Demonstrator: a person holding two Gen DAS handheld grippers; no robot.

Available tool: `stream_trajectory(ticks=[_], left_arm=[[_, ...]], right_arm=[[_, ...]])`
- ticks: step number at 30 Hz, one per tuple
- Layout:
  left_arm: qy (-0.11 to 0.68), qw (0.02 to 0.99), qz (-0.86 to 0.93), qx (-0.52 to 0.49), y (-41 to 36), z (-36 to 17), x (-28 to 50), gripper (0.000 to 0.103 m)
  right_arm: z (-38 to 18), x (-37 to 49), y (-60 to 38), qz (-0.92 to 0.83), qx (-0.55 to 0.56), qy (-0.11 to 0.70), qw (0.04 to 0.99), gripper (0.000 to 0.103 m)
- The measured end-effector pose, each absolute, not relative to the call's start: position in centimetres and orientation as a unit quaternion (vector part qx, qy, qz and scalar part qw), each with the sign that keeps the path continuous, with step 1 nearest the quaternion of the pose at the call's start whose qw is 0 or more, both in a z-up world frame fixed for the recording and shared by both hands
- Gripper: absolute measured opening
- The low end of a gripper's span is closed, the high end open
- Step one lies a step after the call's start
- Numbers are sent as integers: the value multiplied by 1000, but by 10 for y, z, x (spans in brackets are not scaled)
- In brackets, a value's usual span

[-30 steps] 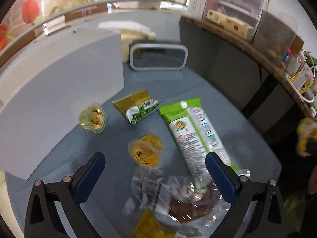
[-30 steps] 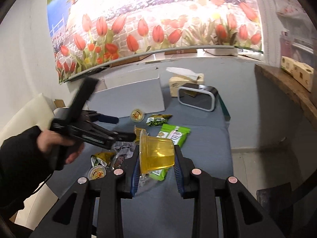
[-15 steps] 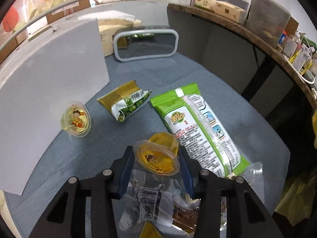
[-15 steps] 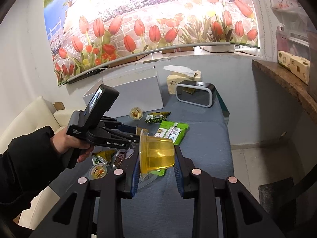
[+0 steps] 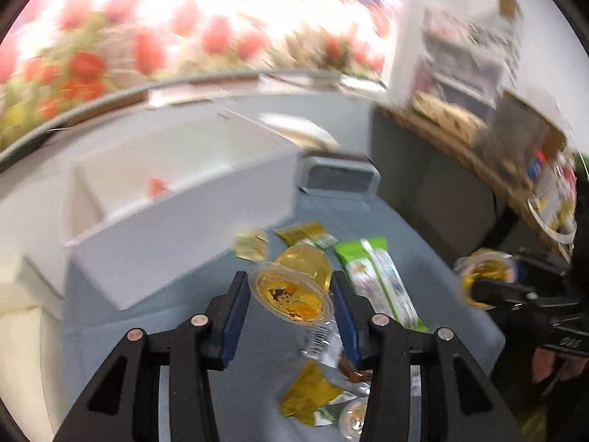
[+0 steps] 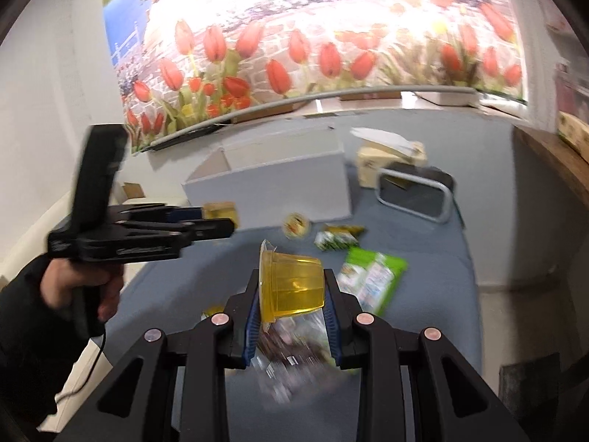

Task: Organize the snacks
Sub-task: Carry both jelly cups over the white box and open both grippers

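Lifted now, left claw (image 5: 291, 296) grips jelly cup (image 5: 294, 287) near white box (image 5: 176, 199).

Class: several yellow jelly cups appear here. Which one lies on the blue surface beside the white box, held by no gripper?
The small jelly cup near the white box; two others sit between gripper fingers.

Four yellow jelly cups are showing: one cup (image 5: 291, 294) is sitting in the left gripper (image 5: 289, 283) and another cup (image 6: 292, 287) in the right gripper (image 6: 291, 276). A third cup (image 5: 252, 245) is lying beside the single white box (image 5: 184, 228), and a fourth cup (image 5: 353, 420) is lying toward the near edge of the blue-grey surface (image 5: 147, 313). Two yellow-green snack packets, a far packet (image 5: 305, 234) and a near packet (image 5: 313, 394), are lying there with one long green packet (image 5: 375, 280) and one clear wrapper (image 5: 324, 342).
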State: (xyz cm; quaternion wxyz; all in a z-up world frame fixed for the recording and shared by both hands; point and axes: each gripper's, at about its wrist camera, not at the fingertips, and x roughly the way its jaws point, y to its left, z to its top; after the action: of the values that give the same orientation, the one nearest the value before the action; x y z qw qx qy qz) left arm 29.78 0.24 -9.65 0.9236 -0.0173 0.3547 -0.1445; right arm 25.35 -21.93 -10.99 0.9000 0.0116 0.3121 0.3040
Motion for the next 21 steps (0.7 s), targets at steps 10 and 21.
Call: stream_trajectory(ticks=[10,21], left_arm=[[302,950,-42,-66,82,-53,356,49],[345,936,-3,-63,108,-85,424,101]], right_arm=[[-73,371,-127,313,-22,288,905,32],[-87,461,-78,261,-44,315,911,87]])
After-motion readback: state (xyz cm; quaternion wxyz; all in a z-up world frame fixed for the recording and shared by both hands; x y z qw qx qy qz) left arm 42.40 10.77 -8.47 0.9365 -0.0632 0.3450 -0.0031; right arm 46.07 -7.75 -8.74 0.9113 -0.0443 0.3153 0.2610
